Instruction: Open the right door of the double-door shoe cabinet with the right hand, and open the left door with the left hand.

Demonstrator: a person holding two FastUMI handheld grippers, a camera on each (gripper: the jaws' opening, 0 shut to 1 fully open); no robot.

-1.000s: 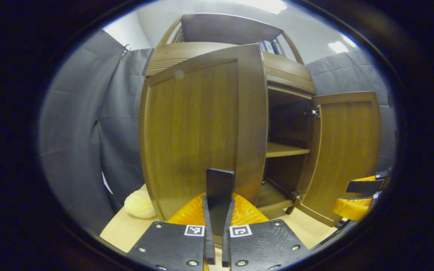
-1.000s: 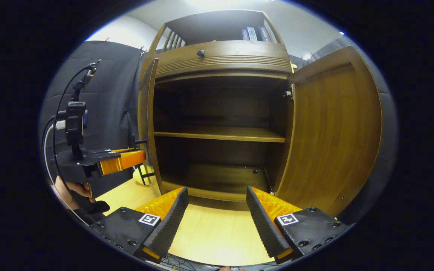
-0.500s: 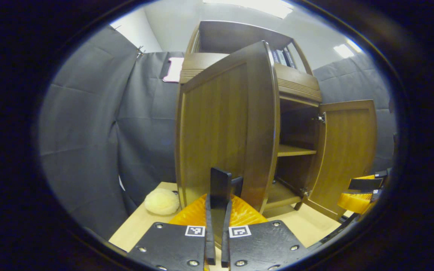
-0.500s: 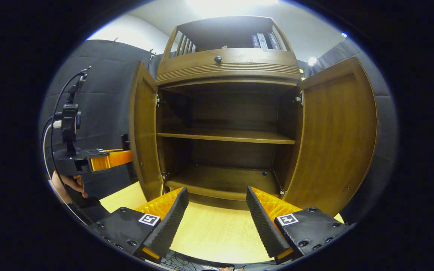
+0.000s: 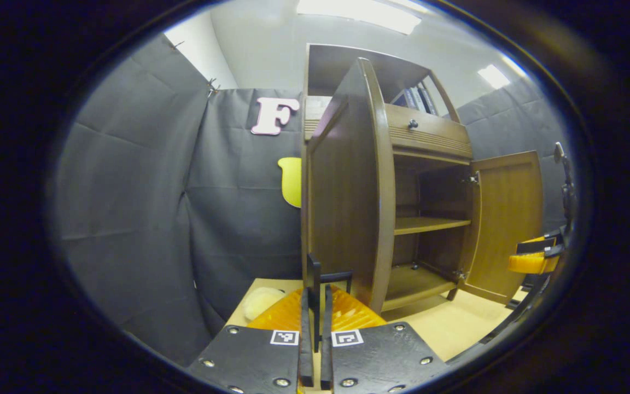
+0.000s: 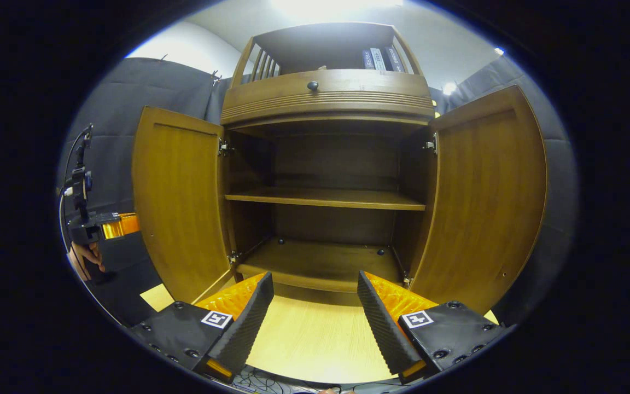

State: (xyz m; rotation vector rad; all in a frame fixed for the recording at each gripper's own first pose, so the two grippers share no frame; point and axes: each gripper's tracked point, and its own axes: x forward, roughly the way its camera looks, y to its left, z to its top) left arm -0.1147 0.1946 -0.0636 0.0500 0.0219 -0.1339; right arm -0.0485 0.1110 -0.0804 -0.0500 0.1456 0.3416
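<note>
Left gripper view: left hand-held gripper (image 5: 315, 306) is clenched on the left door's handle (image 5: 315, 273), a thin dark pull that sits between both fingers. Left door (image 5: 342, 186) is swung wide and seen nearly edge-on. Shoe cabinet (image 5: 430, 137) stands on the table (image 5: 446, 328); right door (image 5: 506, 219) is open too. Right hand-held gripper (image 5: 534, 257) sits off by that door. A pale fluffy item (image 5: 257, 301) lies on the table by the cabinet's left side.

Right gripper view: right hand-held gripper (image 6: 315, 312) is released, fingers spread, holding nothing, in front of the cabinet's bottom shelf (image 6: 320, 260). Both doors stand wide.

Handling, my read: rigid wood panels on hinges, moderately heavy, no flex. They swing on a fixed arc, so pull along the arc, not straight out. The handle is the only grip point; it's thin and smooth, so it could slip out sideways if the wrist doesn't rotate with the door.
</note>
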